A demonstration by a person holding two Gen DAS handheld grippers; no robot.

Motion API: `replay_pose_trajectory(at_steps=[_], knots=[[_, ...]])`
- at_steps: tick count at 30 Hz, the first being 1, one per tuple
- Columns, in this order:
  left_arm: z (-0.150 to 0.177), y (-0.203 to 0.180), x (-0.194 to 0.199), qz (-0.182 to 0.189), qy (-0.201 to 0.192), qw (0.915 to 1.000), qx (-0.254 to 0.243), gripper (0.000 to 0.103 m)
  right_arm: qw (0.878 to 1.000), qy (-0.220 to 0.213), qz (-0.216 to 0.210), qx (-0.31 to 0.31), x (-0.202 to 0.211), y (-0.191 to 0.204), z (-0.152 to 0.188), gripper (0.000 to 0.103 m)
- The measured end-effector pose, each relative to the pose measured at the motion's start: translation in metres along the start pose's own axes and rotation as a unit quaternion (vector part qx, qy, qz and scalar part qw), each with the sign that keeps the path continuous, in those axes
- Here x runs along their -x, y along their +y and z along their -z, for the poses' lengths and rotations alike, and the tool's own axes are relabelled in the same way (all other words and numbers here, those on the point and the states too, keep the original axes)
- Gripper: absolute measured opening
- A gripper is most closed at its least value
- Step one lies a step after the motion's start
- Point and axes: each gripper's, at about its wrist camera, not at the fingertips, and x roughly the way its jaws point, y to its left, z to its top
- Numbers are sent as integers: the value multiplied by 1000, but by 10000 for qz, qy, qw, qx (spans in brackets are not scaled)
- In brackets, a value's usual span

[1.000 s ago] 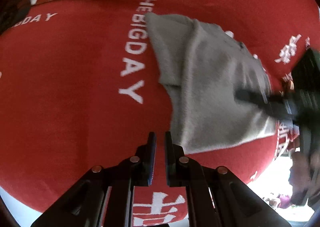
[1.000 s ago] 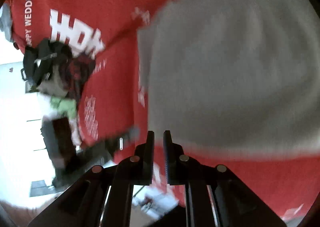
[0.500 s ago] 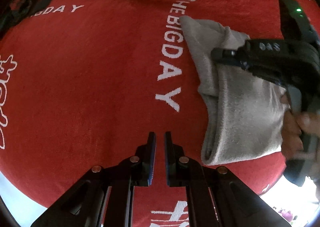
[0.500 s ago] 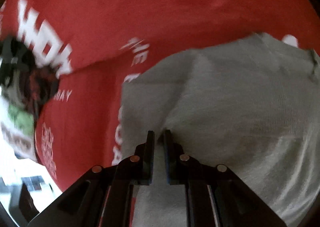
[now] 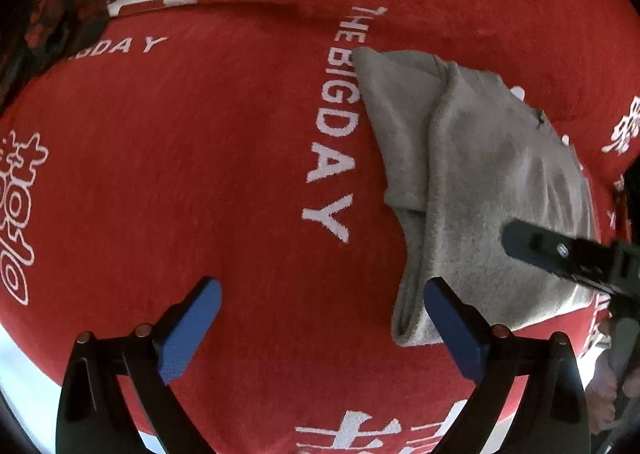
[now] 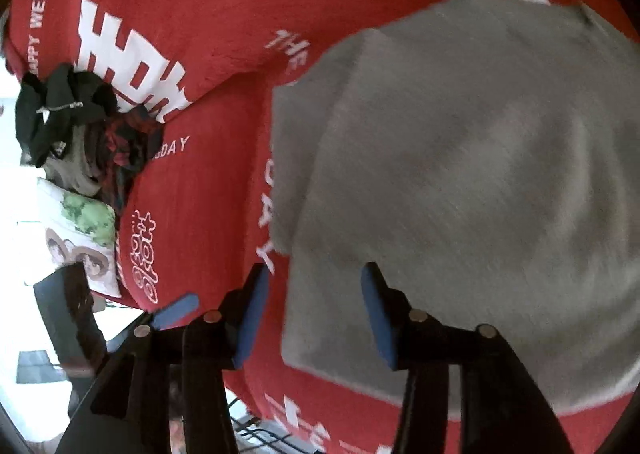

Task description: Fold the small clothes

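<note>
Two grippers were in my views, and both had their fingers spread wide with nothing between them. From the left wrist camera, my left gripper (image 5: 320, 306) hovered over the red cloth (image 5: 180, 174) with its blue-padded fingers (image 5: 188, 330) apart; the right-hand finger sat just over the near edge of the gray garment (image 5: 480, 194). That garment lay folded on the red cloth, right of the white lettering (image 5: 332, 122) that read "THE BIG DAY". One layer was doubled over another, with a fold running from far to near and a rolled edge at the near left corner. The black tip of my right gripper (image 5: 560, 254) reached in from the right over the near right part of the garment; I could not tell whether it touched the fabric.

From the right wrist camera, the right gripper (image 6: 312, 314) also had its fingers (image 6: 380, 318) released, one over the red cloth and the other over the gray garment's near edge. The garment (image 6: 480, 174) filled the right side of that view, somewhat blurred. At the far left, a heap of dark clothes (image 6: 80, 126) sat on the red cloth, beside a printed pillow (image 6: 80, 238) with green and brown figures. One blue pad of the left gripper (image 6: 176, 310) showed at the near left.
</note>
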Motion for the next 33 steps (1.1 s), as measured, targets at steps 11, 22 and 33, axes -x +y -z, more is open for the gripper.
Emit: replay_pose_trajectory(at_steps=[11, 22, 33], knots=[[-3, -21, -10, -240, 183, 9995, -101, 101, 9958, -154, -493, -757, 41, -56, 46, 68], [-7, -34, -17, -321, 338, 9987, -201, 101, 9874, -155, -765, -1380, 44, -88, 81, 68], [-15, -29, -22, 197, 444, 9988, 76, 101, 9765, -329, -941, -1911, 38, -110, 104, 68]])
